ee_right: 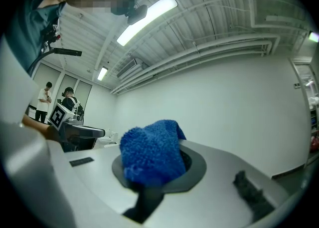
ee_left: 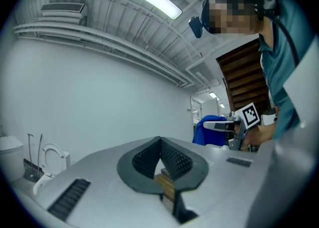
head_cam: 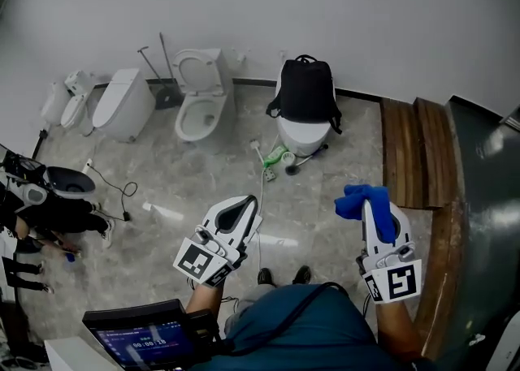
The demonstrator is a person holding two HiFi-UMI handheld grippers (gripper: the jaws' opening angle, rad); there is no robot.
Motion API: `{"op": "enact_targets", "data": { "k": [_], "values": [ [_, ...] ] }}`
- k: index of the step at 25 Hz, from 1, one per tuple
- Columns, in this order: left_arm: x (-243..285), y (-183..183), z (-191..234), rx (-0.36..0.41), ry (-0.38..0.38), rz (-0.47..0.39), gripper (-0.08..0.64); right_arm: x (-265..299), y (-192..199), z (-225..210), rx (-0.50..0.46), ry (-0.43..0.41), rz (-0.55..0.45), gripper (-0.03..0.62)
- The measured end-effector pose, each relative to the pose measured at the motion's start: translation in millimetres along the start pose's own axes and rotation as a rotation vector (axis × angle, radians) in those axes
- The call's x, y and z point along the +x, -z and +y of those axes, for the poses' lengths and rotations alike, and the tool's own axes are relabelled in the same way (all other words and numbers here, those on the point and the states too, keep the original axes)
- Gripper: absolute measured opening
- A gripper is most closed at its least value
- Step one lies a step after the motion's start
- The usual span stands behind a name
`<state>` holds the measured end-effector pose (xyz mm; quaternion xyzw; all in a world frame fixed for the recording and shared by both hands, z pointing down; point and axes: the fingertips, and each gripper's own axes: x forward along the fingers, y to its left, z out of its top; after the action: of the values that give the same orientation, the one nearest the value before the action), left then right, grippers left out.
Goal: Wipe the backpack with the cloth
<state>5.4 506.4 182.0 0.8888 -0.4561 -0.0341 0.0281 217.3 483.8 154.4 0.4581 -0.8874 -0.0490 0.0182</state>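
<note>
A black backpack (head_cam: 305, 92) rests upright on a white toilet (head_cam: 303, 135) against the far wall in the head view. My right gripper (head_cam: 376, 201) is shut on a blue cloth (head_cam: 362, 200), held in the air well short of the backpack; the cloth (ee_right: 150, 153) bulges from between the jaws in the right gripper view. My left gripper (head_cam: 250, 202) hangs at lower centre, its jaws shut with nothing in them. The left gripper view shows the shut tips (ee_left: 160, 139), with the blue cloth (ee_left: 206, 130) beyond them at the right.
A second toilet (head_cam: 197, 100) with raised seat and a closed white toilet (head_cam: 123, 103) stand left of the backpack. A green brush and cables (head_cam: 275, 159) lie on the floor. Wooden boards (head_cam: 413, 153) run along the right. People (head_cam: 32, 223) and a screen (head_cam: 140, 337) are at lower left.
</note>
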Motion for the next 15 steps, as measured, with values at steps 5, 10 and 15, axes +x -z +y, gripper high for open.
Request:
{"op": "enact_targets", "data": {
  "k": [5,10,15],
  "values": [
    [-27.3,-7.1,-14.3,-0.001,0.067,-0.005,0.003,-20.0,-2.1,35.6,0.017,0.026,0.01,0.023],
    [-70.2,-3.5,-29.2,-0.008,0.132,-0.018,0.003,-54.8,-3.3,77.6,0.003,0.069,0.006,0.023],
    [-99.9,-4.6,-32.8,-0.001,0.174,-0.032,0.003,-74.1,-9.0,101.2,-0.008,0.099,-0.005,0.023]
  ]
}}
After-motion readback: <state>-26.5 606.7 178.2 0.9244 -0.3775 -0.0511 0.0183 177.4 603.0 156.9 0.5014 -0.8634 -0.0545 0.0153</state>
